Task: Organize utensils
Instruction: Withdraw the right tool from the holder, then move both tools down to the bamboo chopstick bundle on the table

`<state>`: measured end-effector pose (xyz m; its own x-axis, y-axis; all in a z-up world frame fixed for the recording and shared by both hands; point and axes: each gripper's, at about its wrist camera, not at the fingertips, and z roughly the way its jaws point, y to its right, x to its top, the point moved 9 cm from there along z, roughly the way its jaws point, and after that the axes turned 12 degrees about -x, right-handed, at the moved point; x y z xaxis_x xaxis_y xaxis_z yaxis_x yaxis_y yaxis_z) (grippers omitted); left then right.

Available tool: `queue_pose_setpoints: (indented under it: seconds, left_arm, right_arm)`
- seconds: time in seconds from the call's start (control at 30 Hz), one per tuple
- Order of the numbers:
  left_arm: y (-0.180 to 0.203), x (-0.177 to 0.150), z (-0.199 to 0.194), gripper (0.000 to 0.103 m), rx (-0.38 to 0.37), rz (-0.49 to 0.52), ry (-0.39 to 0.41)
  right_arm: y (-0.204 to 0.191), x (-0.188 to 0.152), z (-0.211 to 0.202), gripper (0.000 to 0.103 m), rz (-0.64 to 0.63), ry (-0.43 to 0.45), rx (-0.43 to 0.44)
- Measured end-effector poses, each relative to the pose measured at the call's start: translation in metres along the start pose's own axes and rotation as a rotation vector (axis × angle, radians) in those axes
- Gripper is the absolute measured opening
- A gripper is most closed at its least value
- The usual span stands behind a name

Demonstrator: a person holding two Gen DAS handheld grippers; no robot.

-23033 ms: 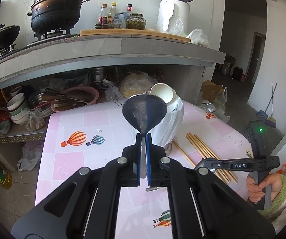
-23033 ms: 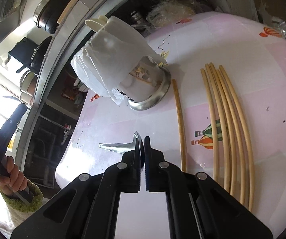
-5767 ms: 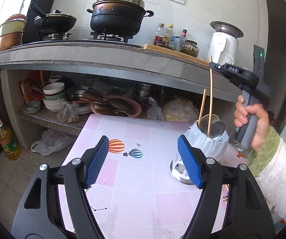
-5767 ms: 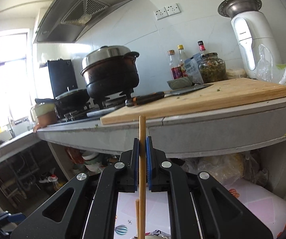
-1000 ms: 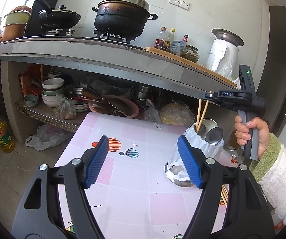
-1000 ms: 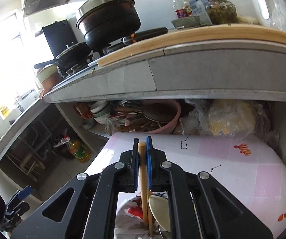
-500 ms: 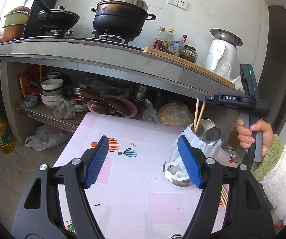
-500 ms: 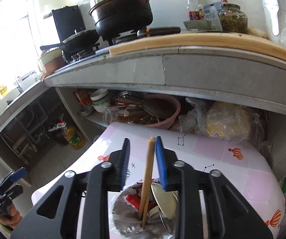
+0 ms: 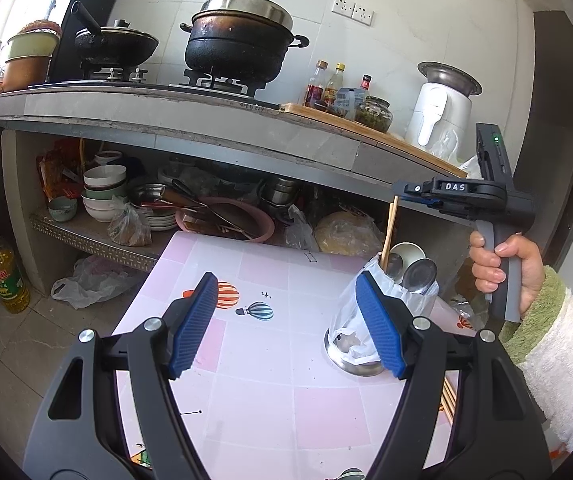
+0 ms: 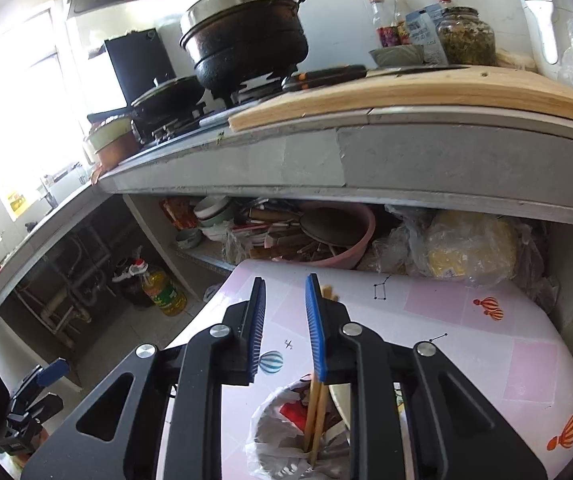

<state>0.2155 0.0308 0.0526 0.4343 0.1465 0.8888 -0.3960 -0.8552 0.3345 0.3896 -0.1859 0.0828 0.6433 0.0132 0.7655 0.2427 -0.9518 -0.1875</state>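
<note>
Left wrist alone shows loose chopsticks [image 9: 447, 396] on table [image 9: 254, 376].

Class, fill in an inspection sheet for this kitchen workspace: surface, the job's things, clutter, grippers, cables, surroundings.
Surface: pink tiled table with balloon prints.
Job's things: bag-lined utensil holder upright on the table, holding chopsticks and spoons; more chopsticks on the table beside it.
Clutter: bowls, pans and bags crowd the shelf behind the table.
Grippers: left gripper open, empty; right gripper open above the holder after its jaws just moved, chopsticks outside its pads.
Cables: nothing seen.
Surroundings: black pot on the stove, cutting board, oil bottle on the floor.
</note>
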Motion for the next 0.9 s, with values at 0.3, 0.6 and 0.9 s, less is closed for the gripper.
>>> queue_pose_setpoints:
  seconds: [0.3, 0.6, 0.9]
  left_arm:
    - [0.002, 0.001, -0.004, 0.068, 0.002, 0.001, 0.001]
    - [0.013, -0.013, -0.004, 0.076, -0.038, -0.004, -0.04]
    - [0.048, -0.044, 0.011, 0.084, -0.112, 0.0, -0.13]
  right_arm:
    - [-0.012, -0.013, -0.006, 0.019, 0.0, -0.021, 0.029]
    - [0.022, -0.045, -0.089, 0.049, 0.04, 0.052, -0.092]
    - [0.065, -0.133, -0.163, 0.075, 0.111, 0.054, -0.253]
